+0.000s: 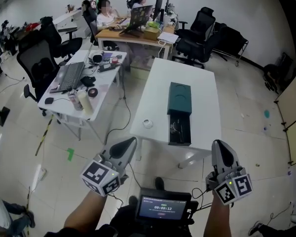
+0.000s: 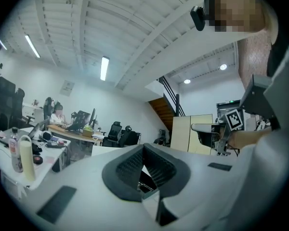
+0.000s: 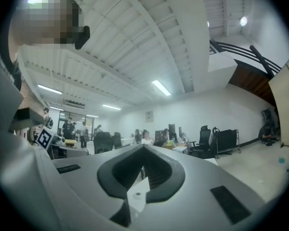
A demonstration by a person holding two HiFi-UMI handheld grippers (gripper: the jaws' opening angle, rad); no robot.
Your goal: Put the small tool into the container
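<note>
**A:** Do our tongs hold anything?

**B:** No. Our left gripper (image 1: 132, 140) and our right gripper (image 1: 221, 143) are both pressed together, with nothing in them. We hold them in the air, near the white table (image 1: 160, 80).

**A:** What lies on the table?

**B:** We see a small round thing (image 1: 147, 123). It lies near the green container (image 1: 179, 98), and the container's drawer (image 1: 180, 135) is pulled out.

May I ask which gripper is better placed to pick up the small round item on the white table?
Left, probably: the left gripper hangs closest to the small round item, which lies left of the container on the table. The right gripper hangs on the container's other side.
</note>
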